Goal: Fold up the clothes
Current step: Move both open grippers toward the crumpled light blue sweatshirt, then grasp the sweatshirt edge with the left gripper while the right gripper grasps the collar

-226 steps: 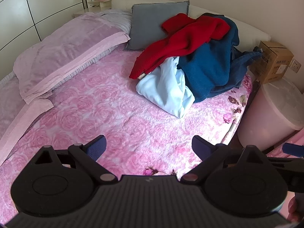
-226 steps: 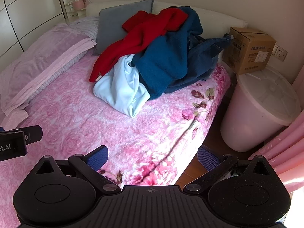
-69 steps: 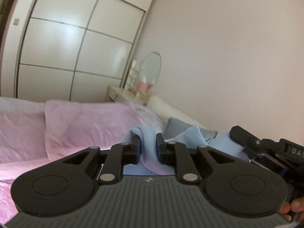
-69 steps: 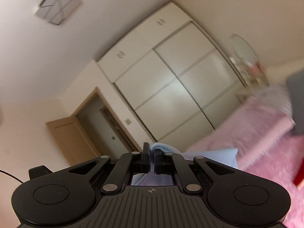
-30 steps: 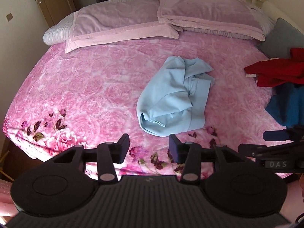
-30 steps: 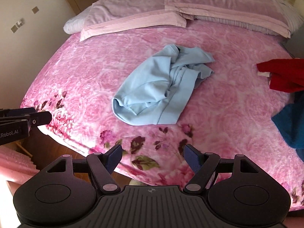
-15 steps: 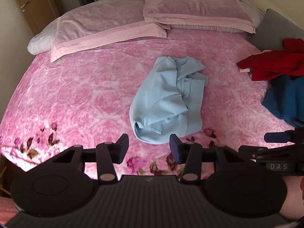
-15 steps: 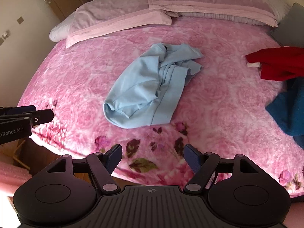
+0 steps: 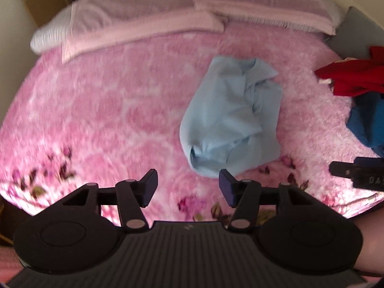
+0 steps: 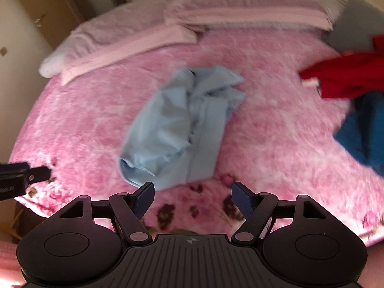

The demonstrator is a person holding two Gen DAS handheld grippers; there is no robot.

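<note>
A crumpled light blue garment lies bunched on the pink floral bed cover; it also shows in the right wrist view. My left gripper is open and empty, just short of the garment's near edge. My right gripper is open and empty, also just short of that near edge. The right gripper's tip shows at the right of the left wrist view, and the left gripper's tip at the left of the right wrist view.
A red garment and a dark blue garment lie piled at the bed's right side. Pink pillows and a grey cushion line the far side. The bed's near edge is right below my grippers.
Both grippers have moved closer to the bed and the blue garment, and their jaws have opened wider. The garment has not moved.
</note>
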